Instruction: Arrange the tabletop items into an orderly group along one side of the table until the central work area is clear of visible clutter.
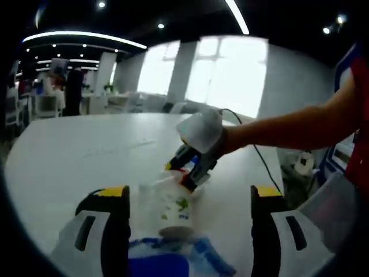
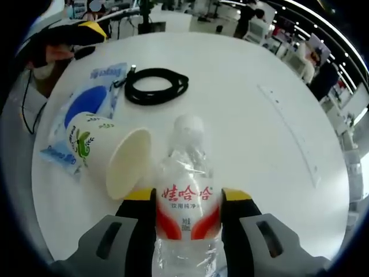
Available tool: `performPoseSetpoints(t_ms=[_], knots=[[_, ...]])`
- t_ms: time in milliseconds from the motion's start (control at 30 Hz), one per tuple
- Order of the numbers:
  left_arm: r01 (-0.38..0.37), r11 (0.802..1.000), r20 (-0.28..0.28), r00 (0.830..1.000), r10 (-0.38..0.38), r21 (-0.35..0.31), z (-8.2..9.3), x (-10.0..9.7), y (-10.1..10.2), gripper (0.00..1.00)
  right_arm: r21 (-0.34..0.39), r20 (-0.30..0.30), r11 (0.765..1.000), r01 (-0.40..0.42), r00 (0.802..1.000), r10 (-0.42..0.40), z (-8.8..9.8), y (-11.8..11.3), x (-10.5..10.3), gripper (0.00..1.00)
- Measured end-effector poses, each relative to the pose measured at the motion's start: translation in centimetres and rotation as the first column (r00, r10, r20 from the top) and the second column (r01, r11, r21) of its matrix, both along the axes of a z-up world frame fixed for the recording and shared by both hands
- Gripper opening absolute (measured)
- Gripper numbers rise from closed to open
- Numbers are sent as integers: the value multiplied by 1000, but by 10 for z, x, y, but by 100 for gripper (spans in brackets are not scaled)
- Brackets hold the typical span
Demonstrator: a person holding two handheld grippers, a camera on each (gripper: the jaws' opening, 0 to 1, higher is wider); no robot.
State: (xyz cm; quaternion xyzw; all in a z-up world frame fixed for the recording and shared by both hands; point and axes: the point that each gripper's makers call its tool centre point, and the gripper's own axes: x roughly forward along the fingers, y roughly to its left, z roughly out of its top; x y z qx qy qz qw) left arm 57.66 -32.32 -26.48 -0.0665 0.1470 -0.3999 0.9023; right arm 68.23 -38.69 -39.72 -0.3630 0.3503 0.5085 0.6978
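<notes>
A clear water bottle (image 2: 184, 199) with a red label and white cap stands between the jaws of my right gripper (image 2: 187, 196), which is shut on it. Just left of it, a paper cup (image 2: 109, 156) lies on its side, mouth toward the bottle, partly on a blue packet (image 2: 86, 109). A coiled black cable (image 2: 155, 86) lies farther back. In the left gripper view, my left gripper (image 1: 189, 193) is open, with the cup (image 1: 173, 210) and blue packet (image 1: 173, 262) ahead between its jaws. The right gripper (image 1: 187, 167) reaches in from the right, in a white-gloved hand (image 1: 202, 135).
The white round table (image 2: 271, 150) is bare across its far and right parts. A person's arm (image 1: 300, 124) crosses from the right. A thin cable (image 1: 262, 161) runs off the table edge. Desks, chairs and people stand in the background.
</notes>
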Motion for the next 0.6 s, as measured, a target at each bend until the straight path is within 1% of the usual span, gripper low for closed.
performPoseSetpoints(t_ms=[167,300,367,467,600], knots=[[15,1000,11,1000,-15,-27,6,-1,-5,99,3,-10,1000,12,1000,-12,-1,-1,2,45],[32,999,8,999,-31,-32,6,-3,-8,99,8,-25,999,32,999,-32,-2,-2,2,44],[33,999,0,999,-33,-24,4,-3,-8,99,9,-28,999,38,999,-37,-1,-2,2,44],[31,999,1,1000,-31,-30,5,-2,-8,99,12,-24,999,42,999,-42,-1,-2,2,43],[23,999,3,1000,-23,-32,5,-1,-6,99,32,-12,998,48,999,-48,1,-1,4,41]])
